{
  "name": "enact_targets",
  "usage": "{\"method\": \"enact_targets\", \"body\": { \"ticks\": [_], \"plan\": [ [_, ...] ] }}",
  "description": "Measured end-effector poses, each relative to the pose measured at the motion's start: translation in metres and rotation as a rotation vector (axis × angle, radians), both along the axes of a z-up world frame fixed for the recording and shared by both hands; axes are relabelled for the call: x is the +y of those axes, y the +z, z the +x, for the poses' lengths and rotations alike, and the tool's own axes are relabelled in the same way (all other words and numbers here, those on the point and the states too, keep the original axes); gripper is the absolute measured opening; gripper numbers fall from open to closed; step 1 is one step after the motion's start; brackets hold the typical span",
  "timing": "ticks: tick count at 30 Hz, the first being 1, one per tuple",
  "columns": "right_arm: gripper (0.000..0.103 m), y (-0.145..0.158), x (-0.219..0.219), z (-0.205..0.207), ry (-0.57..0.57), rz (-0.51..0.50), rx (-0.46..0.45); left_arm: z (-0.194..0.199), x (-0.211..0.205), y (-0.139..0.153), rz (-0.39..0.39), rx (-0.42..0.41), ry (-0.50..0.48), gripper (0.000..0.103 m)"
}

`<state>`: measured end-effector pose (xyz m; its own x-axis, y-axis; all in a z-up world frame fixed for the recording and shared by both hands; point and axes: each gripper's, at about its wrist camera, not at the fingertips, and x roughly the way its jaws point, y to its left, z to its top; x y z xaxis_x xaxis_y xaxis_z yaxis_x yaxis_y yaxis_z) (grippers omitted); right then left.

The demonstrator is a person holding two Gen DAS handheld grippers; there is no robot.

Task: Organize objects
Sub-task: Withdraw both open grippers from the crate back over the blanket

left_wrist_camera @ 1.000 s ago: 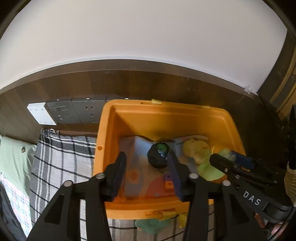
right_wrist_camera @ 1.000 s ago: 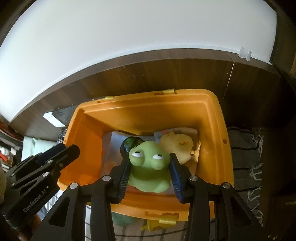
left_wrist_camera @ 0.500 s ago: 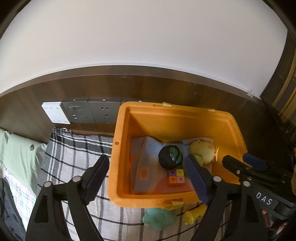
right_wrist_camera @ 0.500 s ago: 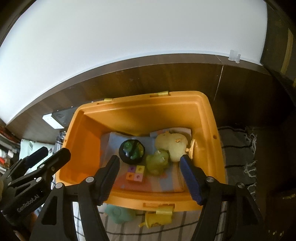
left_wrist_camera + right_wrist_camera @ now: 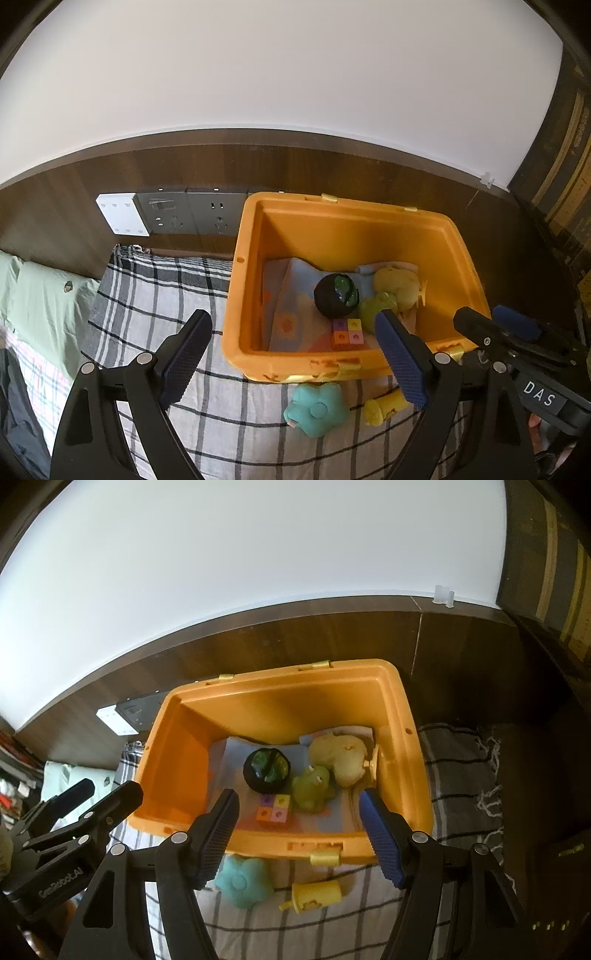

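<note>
Left gripper: released, jaws spread wide, nothing between them; held above the near left corner of the bin, over the cloth.
Right gripper: released, jaws wide apart and empty; held above the near wall of the bin.
Left gripper, seen from the right wrist: at the left edge of the view, beside the bin's left wall.
Right gripper, seen from the left wrist: at the right edge, by the bin's near right corner.
Orange bin: open-topped plastic tub, standing on the cloth against the wooden panel; yellow clips on the near and far rims.
Bin lining: pale patterned sheet lying on the floor of the bin.
Green frog toy: inside the bin, right of centre, touching the yellow toy.
Yellow duck toy: inside the bin, toward the far right corner.
Dark ball: black with green patches, inside the bin, just left of the frog.
Coloured block: four squares in purple, yellow, orange and pink; inside the bin, in front of the ball.
Teal flower toy: outside the bin, on the cloth, just before the near wall.
Yellow cup toy: outside the bin, lying on its side, right of the flower.
Checked cloth: grey and white with dark lines, under the bin and loose toys.
Wall sockets: grey plates with one white plate, on the wooden panel left of the bin.
</note>
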<state>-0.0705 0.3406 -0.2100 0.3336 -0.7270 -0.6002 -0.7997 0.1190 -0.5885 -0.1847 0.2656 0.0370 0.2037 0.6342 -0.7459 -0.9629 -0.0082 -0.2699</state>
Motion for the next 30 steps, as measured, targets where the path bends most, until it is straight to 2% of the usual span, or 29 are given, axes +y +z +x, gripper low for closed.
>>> {"method": "enact_targets", "body": {
  "ticks": [10,13,17,24,25,30],
  "plan": [
    [0.068,0.022,-0.002,-0.015,0.079,0.026,-0.004,0.000,-0.022,-0.001,-0.002,0.007,0.000,0.100],
    [0.068,0.027,-0.004,-0.018,0.100,0.031,-0.005,0.000,-0.028,-0.003,-0.010,0.002,0.002,0.101],
    [0.069,0.034,-0.008,-0.022,0.191,0.056,-0.014,0.000,-0.035,-0.007,-0.029,0.003,-0.001,0.101],
    [0.069,0.041,-0.020,-0.025,0.213,0.052,-0.014,0.002,-0.048,-0.013,-0.032,0.022,-0.037,0.101],
    [0.069,0.041,-0.023,-0.026,0.283,0.073,-0.022,0.002,-0.050,-0.015,-0.034,0.020,-0.037,0.101],
    [0.069,0.042,-0.034,-0.024,0.298,0.065,-0.028,0.001,-0.054,-0.024,-0.053,0.019,-0.036,0.101]
  ]
}}
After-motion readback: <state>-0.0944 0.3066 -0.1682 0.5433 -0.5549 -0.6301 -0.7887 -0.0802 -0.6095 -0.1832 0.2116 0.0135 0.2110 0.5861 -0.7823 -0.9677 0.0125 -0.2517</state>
